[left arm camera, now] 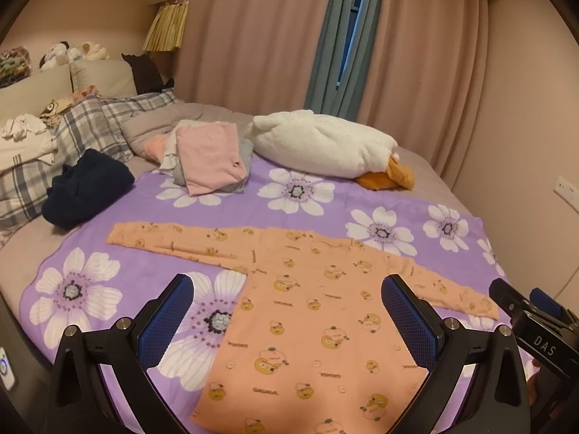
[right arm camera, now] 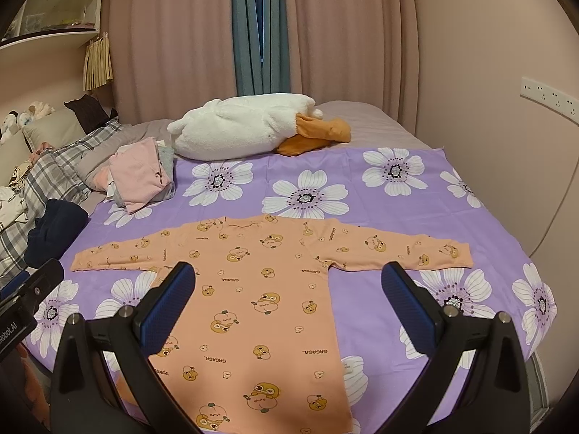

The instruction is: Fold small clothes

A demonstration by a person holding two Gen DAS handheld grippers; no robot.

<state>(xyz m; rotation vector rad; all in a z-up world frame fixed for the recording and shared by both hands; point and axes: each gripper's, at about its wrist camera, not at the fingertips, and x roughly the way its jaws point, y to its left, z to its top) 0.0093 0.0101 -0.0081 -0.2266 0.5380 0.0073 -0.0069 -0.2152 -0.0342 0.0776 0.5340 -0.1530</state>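
Observation:
A small orange long-sleeved shirt (left arm camera: 318, 311) (right arm camera: 253, 289) with a cartoon print lies flat on the purple flowered sheet (left arm camera: 307, 202) (right arm camera: 398, 224), both sleeves spread out sideways. My left gripper (left arm camera: 287, 314) hovers open above the shirt's lower body, its blue pads (left arm camera: 164, 322) wide apart and empty. Over the hem and the right side of the shirt, my right gripper (right arm camera: 287, 311) also stands open with nothing between its pads (right arm camera: 409, 307). In the left wrist view the right gripper's body (left arm camera: 535, 322) shows at the right edge.
A stack of folded pink and grey clothes (left arm camera: 210, 159) (right arm camera: 144, 177) sits behind the shirt. A dark navy garment (left arm camera: 87, 188) (right arm camera: 54, 231) lies to the left by plaid pillows (left arm camera: 90, 130). A white plush goose (left arm camera: 325, 144) (right arm camera: 253, 126) lies across the far bed. Curtains and a wall close in behind and right.

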